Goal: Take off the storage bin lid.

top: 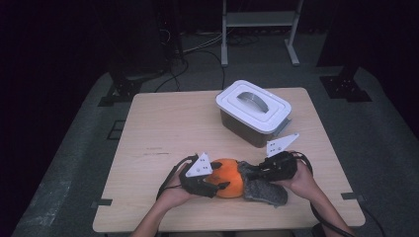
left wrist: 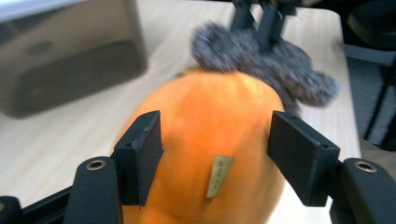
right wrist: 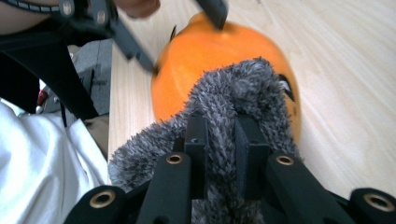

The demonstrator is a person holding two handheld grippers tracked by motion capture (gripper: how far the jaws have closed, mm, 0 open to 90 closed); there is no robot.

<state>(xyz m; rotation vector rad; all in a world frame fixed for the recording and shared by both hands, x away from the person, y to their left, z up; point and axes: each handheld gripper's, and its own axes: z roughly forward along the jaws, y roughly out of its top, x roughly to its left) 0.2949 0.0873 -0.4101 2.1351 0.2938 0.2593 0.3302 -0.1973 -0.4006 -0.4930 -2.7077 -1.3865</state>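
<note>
A smooth round orange object (top: pixel 228 181) lies near the table's front edge, with a small tan label (left wrist: pixel 219 175) on its skin. My left gripper (top: pixel 217 181) reaches in from the left, and its jaws (left wrist: pixel 217 140) clasp the orange object on both sides. A grey fuzzy cloth (top: pixel 264 190) lies against the object's right side and drapes over its top (right wrist: pixel 233 93). From the right, my right gripper (top: pixel 256 172) is shut on a fold of that cloth (right wrist: pixel 222 135). Both hands rest low on the table.
A box with a white lid and a grey handle (top: pixel 253 109) stands behind the grippers, right of centre. Bare wooden tabletop (top: pixel 163 128) lies to the left and behind. A white sleeve (right wrist: pixel 42 172) shows near the table's front edge.
</note>
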